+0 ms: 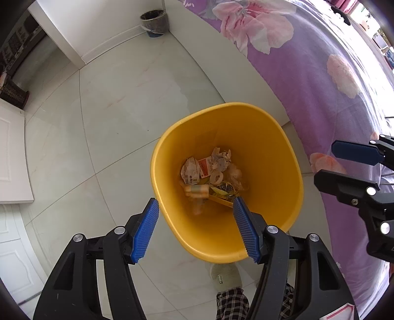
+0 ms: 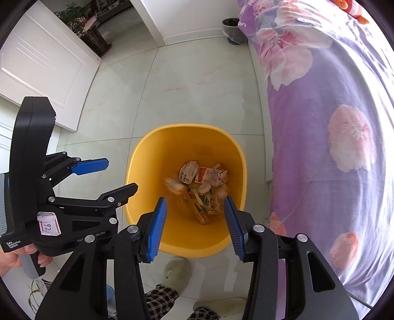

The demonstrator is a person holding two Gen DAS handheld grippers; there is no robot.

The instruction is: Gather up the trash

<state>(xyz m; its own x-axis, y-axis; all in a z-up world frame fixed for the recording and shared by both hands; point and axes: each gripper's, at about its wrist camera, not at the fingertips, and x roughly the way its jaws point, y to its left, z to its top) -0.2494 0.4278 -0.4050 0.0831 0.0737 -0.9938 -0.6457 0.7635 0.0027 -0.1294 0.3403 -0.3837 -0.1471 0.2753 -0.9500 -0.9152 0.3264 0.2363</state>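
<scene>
A yellow trash bin [image 1: 275,157] stands on the tiled floor beside the bed and shows in the right wrist view too [image 2: 152,157]. Crumpled wrappers and paper scraps [image 1: 211,169] lie at its bottom, also in the right wrist view [image 2: 204,179]. A blurred orange-and-white piece [image 1: 197,190] is in mid-air inside the bin; it also shows in the right wrist view [image 2: 174,185]. My left gripper [image 1: 195,204] is open and empty above the bin's near rim. My right gripper [image 2: 194,201] is open and empty above the bin, to the right of the left one.
A bed with a purple flowered cover [image 1: 320,73] runs along the right. A dark bin [image 1: 154,21] stands at the far wall. White cabinet doors [image 2: 41,64] are on the left. The person's slippered foot [image 2: 177,269] is just in front of the yellow bin.
</scene>
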